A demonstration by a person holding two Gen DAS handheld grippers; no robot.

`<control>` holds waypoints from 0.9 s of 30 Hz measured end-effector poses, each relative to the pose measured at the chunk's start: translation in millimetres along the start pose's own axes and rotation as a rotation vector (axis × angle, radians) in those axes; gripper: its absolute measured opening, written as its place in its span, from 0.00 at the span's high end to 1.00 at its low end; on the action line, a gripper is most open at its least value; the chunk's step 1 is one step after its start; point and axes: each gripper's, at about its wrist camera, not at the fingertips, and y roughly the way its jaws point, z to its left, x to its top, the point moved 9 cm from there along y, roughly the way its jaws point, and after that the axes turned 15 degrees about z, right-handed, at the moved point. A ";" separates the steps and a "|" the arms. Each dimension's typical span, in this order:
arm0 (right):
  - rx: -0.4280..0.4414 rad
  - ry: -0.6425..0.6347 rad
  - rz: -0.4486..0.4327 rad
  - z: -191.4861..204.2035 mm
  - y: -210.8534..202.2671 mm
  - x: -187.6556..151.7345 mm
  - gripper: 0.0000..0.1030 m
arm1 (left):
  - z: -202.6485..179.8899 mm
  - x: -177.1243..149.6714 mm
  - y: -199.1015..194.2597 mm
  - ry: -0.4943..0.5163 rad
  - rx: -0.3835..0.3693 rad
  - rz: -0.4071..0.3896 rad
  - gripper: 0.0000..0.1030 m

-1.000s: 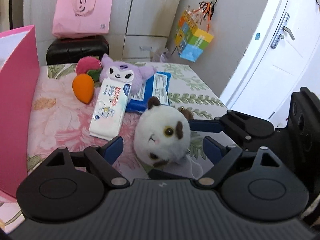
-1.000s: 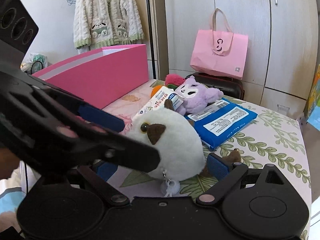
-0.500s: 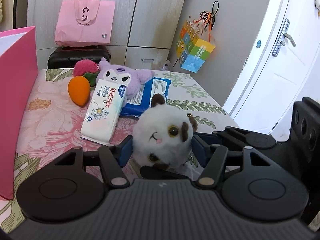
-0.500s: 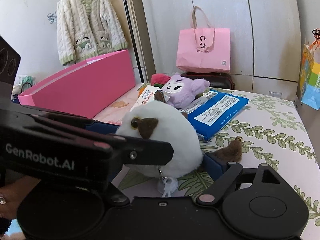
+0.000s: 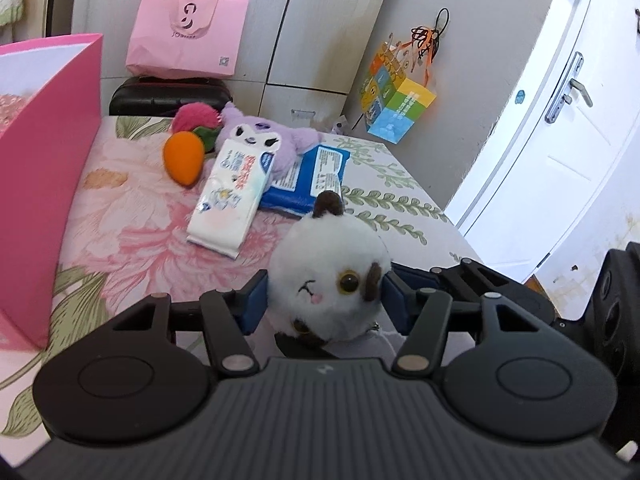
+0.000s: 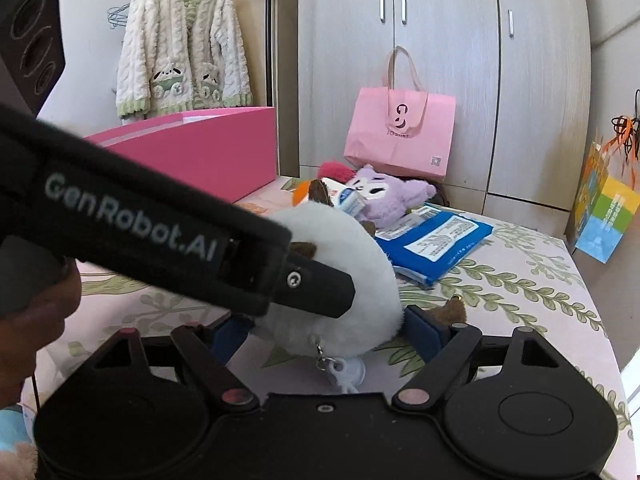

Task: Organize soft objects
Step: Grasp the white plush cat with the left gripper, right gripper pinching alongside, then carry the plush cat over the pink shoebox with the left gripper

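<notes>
2 tongs meet at 1 white plush [image 5: 328, 280] near the front edge of the bed [image 5: 132, 240]. The left tongs [image 5: 325, 300] have just been closing, and their blue pads [image 5: 256, 300] now press both sides of the round toy, gripping it. The right tongs [image 6: 328, 332] have also been closing a little; their pads stand at either side of the same plush in the right wrist view, but whether they press it cannot be told, since the left tool's black arm crosses in front and hides the left pad. A small tag on a clip hangs from the plush toward the right camera.

Farther back on the flowered sheet lie a white tissue pack [image 5: 232, 200], a blue wipes pack [image 5: 312, 180] partly under it, a purple plush [image 5: 264, 140] behind both, an orange carrot toy [image 5: 182, 158] and a red plush [image 5: 194, 118]. A pink box [image 5: 44, 160] stands at the left side of the bed. A pink bag [image 5: 188, 32] sits on a black case [image 5: 168, 96] against the wardrobe. A colourful bag [image 5: 400, 108] hangs on the wall, near a white door.
</notes>
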 end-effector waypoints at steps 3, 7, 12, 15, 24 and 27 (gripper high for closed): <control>-0.009 -0.006 0.005 10.2 -3.8 -2.0 0.15 | 2.2 -6.2 -8.2 -0.001 0.006 0.016 0.43; 0.005 0.001 0.012 25.1 -11.0 -3.4 0.15 | 4.7 -13.8 -21.6 0.023 0.032 0.046 0.43; 0.037 0.013 0.027 45.9 -20.0 -5.1 0.15 | 7.8 -25.9 -40.6 0.038 0.075 0.080 0.43; 0.059 0.020 0.030 58.6 -26.3 -5.4 0.15 | 11.0 -33.0 -54.0 0.046 0.092 0.097 0.43; 0.115 0.007 0.074 95.7 -44.4 -1.7 0.15 | 24.5 -51.3 -91.1 0.052 0.094 0.150 0.43; 0.113 -0.031 0.092 110.2 -48.8 -1.2 0.16 | 29.2 -58.5 -101.3 0.055 0.089 0.156 0.43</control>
